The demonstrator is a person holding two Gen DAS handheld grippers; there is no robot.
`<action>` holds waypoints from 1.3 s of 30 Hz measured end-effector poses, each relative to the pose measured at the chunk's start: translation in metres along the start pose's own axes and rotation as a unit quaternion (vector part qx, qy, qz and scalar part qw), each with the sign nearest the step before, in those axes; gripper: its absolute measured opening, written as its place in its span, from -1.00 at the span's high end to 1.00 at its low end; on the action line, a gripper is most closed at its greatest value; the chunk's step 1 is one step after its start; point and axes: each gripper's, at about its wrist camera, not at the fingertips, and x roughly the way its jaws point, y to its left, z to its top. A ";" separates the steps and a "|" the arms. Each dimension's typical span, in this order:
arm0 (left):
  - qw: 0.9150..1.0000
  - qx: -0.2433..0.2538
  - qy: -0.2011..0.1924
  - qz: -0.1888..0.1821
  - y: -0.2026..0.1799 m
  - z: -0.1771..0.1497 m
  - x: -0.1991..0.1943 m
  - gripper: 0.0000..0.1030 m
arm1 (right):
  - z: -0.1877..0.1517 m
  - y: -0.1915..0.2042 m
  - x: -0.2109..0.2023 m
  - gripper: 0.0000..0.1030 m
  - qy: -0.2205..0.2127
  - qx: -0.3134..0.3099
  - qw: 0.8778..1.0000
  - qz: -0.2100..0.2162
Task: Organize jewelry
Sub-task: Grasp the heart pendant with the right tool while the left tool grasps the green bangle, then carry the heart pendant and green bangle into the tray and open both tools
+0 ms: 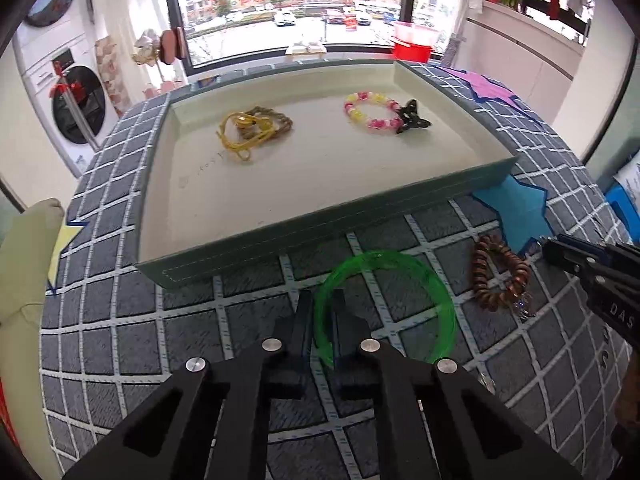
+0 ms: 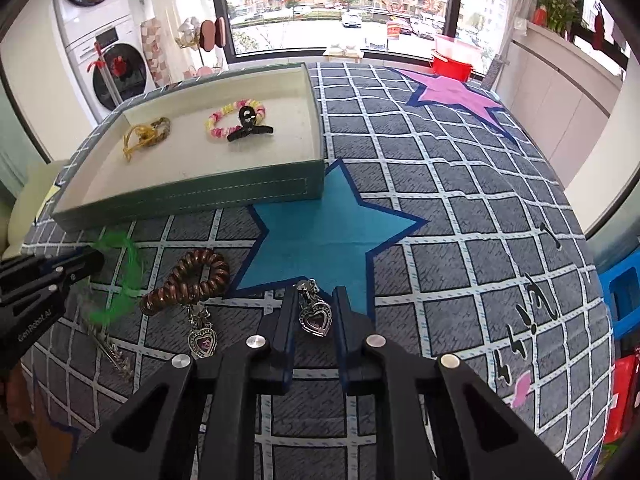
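On the tabletop, left: left hand-held gripper point(image 1: 322, 300) pinched tight on the rim of the green bangle point(image 1: 400, 280), which lies just before the tray.
Right side: right hand-held gripper point(image 2: 314, 300) nearly closed around a heart pendant point(image 2: 316, 320); contact unclear.
Between them: brown coil tie point(image 2: 188, 280) and a second heart charm point(image 2: 203, 340).
Tray point(image 1: 320, 216): yellow cord point(image 1: 240, 132), pink-yellow bead bracelet point(image 1: 370, 114), black claw clip point(image 1: 412, 118).

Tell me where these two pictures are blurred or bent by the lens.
Right wrist view: the translucent green plastic bangle is smeared by blur. Left wrist view: the bangle is sharp. Both views: fisheye bends the green rectangular tray edges and the tablecloth grid.
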 end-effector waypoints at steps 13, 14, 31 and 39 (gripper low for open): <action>0.998 -0.021 -0.033 -0.043 0.009 0.002 -0.027 0.58 | -0.004 -0.021 -0.018 0.65 -0.009 0.046 0.999 0.026; 0.998 -0.023 -0.036 -0.046 0.009 0.002 -0.030 0.58 | -0.004 -0.023 -0.021 0.65 -0.009 0.049 0.998 0.029; 0.992 -0.043 -0.095 -0.070 0.028 0.017 -0.080 0.58 | 0.025 -0.009 -0.063 0.65 -0.044 0.054 0.995 0.076; 0.991 -0.047 -0.109 -0.055 0.045 0.036 -0.082 0.58 | 0.062 0.008 -0.062 0.65 -0.056 0.040 0.993 0.096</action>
